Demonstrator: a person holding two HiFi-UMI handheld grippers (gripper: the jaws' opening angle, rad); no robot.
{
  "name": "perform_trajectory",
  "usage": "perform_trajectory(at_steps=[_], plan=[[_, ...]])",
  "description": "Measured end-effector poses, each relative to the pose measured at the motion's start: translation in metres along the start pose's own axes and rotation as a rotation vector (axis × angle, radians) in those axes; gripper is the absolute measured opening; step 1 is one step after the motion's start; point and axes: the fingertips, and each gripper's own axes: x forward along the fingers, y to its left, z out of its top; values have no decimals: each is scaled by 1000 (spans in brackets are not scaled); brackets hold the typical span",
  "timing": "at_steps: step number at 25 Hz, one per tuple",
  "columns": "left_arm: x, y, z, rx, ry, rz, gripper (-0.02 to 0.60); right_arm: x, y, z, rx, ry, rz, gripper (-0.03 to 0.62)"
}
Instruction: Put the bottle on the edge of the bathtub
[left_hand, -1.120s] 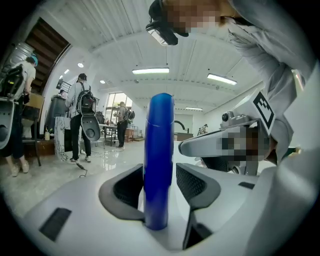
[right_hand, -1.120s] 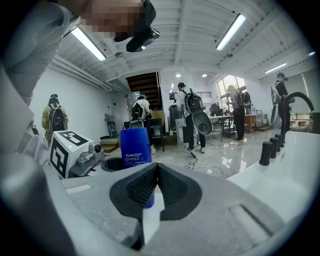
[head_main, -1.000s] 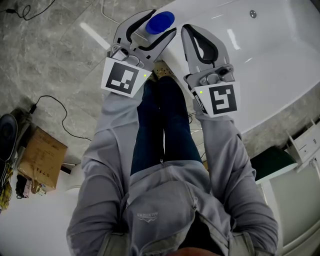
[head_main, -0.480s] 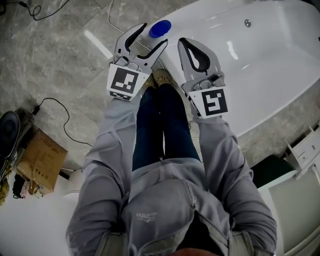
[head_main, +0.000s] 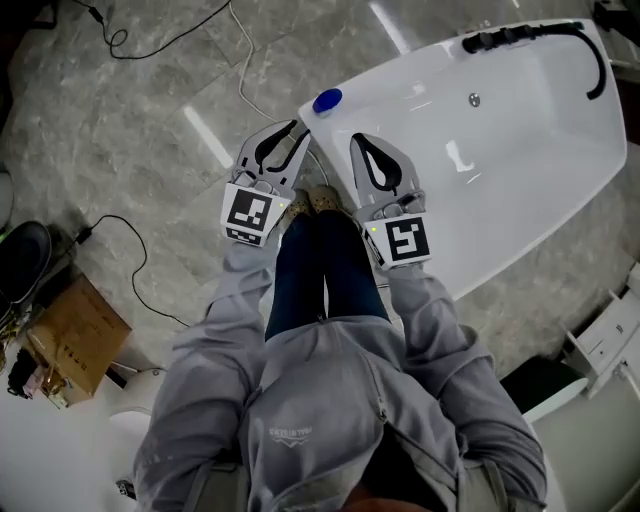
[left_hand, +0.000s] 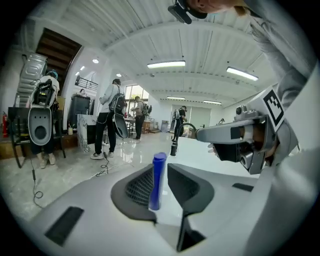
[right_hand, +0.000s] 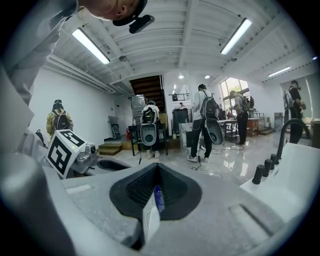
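The bottle (head_main: 327, 100) stands upright on the corner of the bathtub's rim (head_main: 372, 80), upper middle of the head view, so the placing looks done. The left gripper (head_main: 300, 132) is just below and left of it, not touching. Its jaws have just been closing and leave only a narrow gap with nothing in it. In the left gripper view the bottle (left_hand: 158, 180) shows through that gap at frame centre, but it stands free beyond the tips, which suggests a release and a pull clear. The right gripper (head_main: 358, 138), right of centre by the tub's near side, has its jaws all but together and empty, apparently idle. How close the bottle stands to the rim's outer edge is hard to judge from above.
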Motion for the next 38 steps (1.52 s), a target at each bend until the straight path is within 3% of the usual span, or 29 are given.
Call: perform_trajectory(at_steps=[4,10,14,17,26,31,38], plan=[[-26,-12,38,4,-17,5,30,-15,11,30,12,-10,-11,3],[-62,-17,107,62,-32,58,6,-20,25,100,-16,-77,26,3],[-96,-28,143,15,-66,95,6,-30,51,134,-27,-80,92,3],[-123,-31,170,-22,-114,146,6,-39,72,160,-62,-93,133,3],[-214,-24,249,18,-254,383,6,-62,106,218,-55,-179,197,3],[-255,-27,273,-26,-333,515,6,-81,117,250,-71,-224,215,3],[-281,-39,281,-33,-369,625,6,-98,122,275,-122,-263,198,3]])
